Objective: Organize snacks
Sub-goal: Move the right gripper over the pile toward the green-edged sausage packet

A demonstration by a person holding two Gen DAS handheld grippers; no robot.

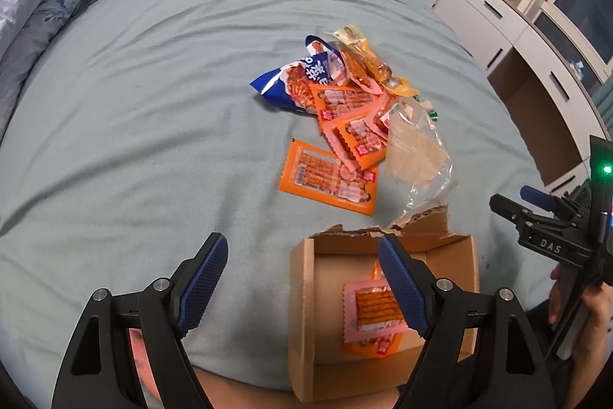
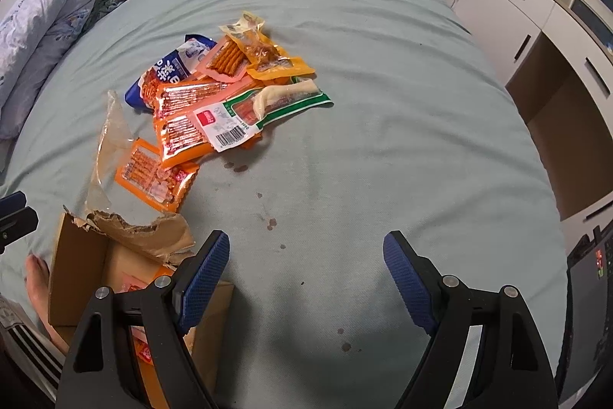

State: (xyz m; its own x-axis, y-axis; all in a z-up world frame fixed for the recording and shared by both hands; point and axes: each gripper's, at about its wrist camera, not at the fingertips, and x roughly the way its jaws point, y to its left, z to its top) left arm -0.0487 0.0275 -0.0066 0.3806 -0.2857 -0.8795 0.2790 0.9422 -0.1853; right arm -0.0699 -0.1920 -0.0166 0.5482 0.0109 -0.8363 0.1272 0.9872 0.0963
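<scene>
A pile of snack packets [image 2: 226,91] lies on the pale blue bed [image 2: 383,102], toward its middle — orange packets, a blue bag [image 1: 291,79], yellow pouches and a green-edged pack [image 2: 283,102] overlapping. One orange packet [image 1: 329,181] lies apart, on the near side of the pile, beside a crumpled clear wrapper [image 1: 417,148]. At the near edge of the bed sits an open cardboard box [image 1: 302,294] with a torn flap; a pink-and-orange packet [image 1: 373,317] lies inside it. The left gripper [image 1: 302,278] hangs over the box's left side, jaws spread wide and empty. The right gripper [image 2: 306,278] hangs over bare sheet to the right of the box — jaws likewise wide apart, holding nothing.
</scene>
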